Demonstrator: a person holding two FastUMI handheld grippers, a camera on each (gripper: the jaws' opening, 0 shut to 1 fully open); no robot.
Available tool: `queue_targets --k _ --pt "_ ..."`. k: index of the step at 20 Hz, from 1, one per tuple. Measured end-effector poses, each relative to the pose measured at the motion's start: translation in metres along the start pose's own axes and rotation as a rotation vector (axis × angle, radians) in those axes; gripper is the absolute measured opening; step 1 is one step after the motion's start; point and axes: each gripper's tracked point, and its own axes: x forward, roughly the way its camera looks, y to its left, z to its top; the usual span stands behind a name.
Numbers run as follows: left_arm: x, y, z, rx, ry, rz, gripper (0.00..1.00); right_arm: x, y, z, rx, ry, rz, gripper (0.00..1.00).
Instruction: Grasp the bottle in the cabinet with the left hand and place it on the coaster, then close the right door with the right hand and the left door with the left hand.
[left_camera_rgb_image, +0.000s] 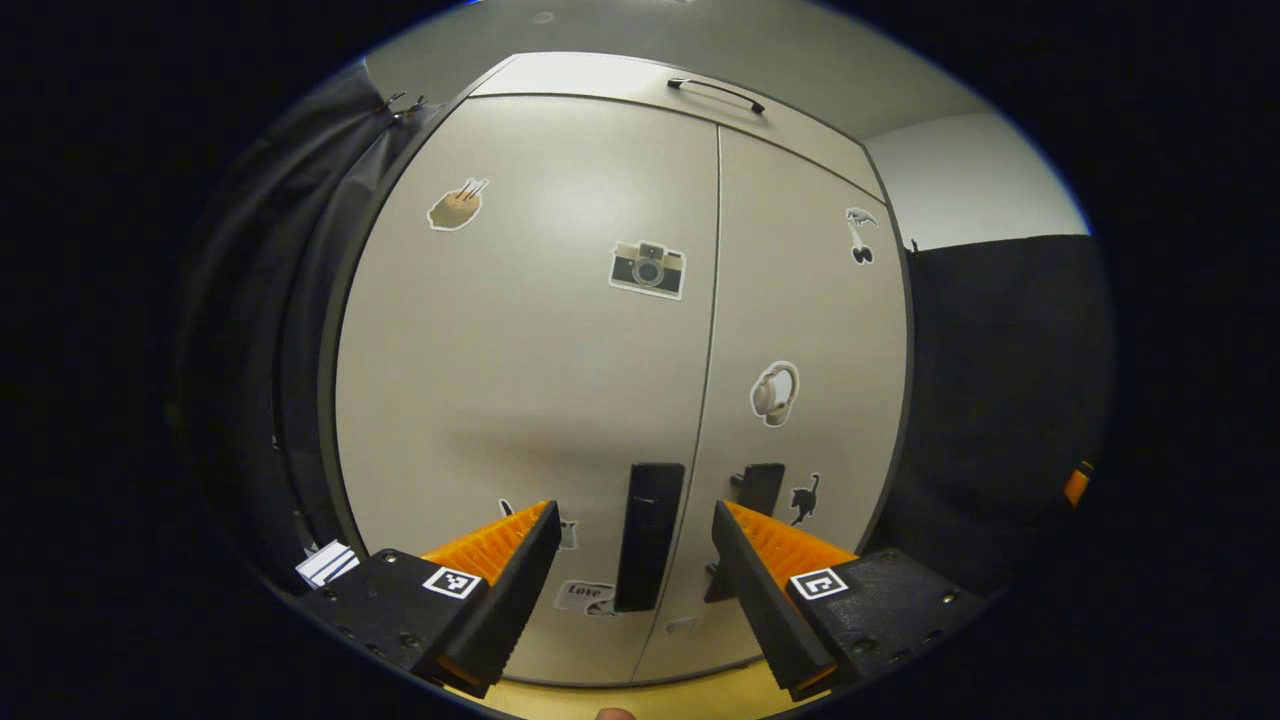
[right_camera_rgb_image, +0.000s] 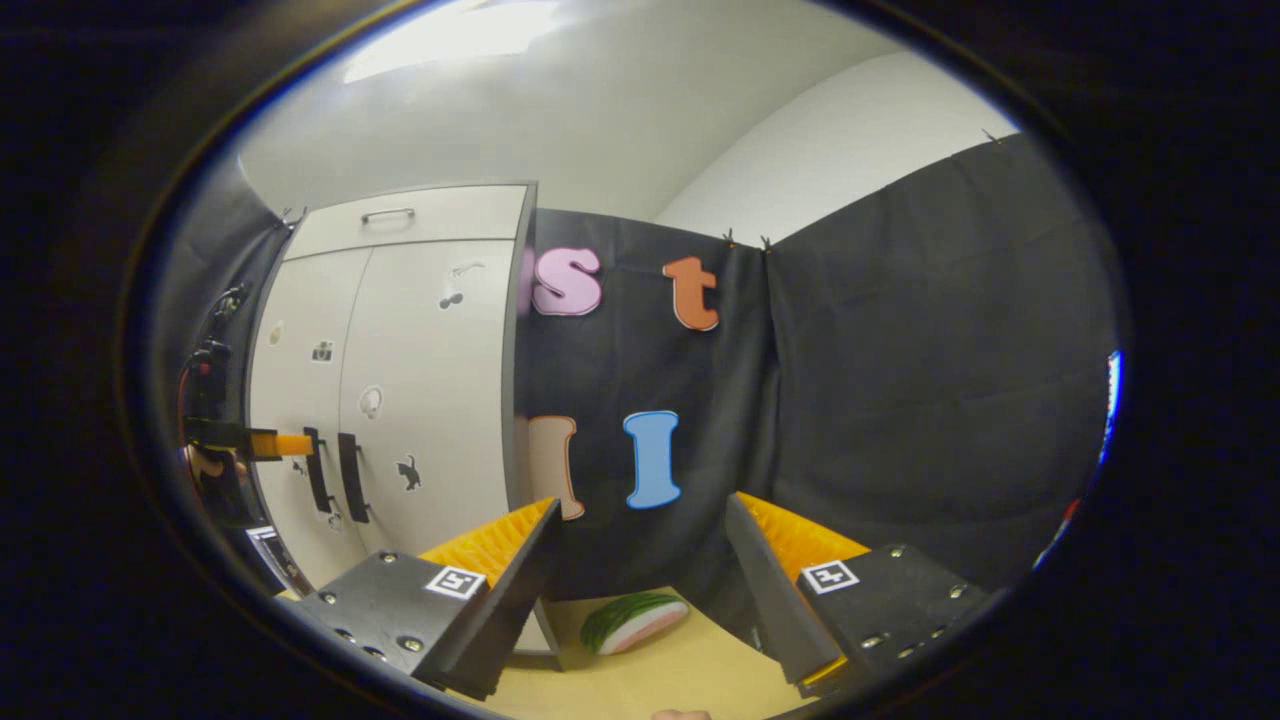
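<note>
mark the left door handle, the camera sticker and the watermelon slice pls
left door handle (left_camera_rgb_image: 648, 535), left gripper view, middle of the dark vertical bar
camera sticker (left_camera_rgb_image: 648, 269), left gripper view, on the lens
watermelon slice (right_camera_rgb_image: 634, 620), right gripper view, middle of the slice, lying on the table

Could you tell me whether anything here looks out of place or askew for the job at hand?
Nothing is spilled or damaged. One oddity: both cabinet doors are shut, so the bottle cannot be seen. The left tongs hang open before the door handles; the right tongs are open too.
</note>
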Motion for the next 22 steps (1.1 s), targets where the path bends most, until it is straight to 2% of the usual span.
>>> queue_targets --k 6,11,17,22 --pt "-0.039 -0.007 0.023 0.012 -0.040 0.070 0.96 0.024 0.016 -0.008 0.004 0.013 0.101 0.97" --pt "-0.072 -0.025 0.039 0.033 -0.067 0.111 0.96 0.040 0.015 -0.003 0.021 0.007 0.152 0.99" --pt "-0.095 -0.078 0.043 0.019 -0.086 0.109 0.96 0.048 0.004 0.004 0.018 0.003 0.196 0.99" --pt "-0.094 -0.133 0.033 0.045 -0.088 0.109 0.96 0.050 -0.027 0.006 0.032 0.014 0.222 0.99"
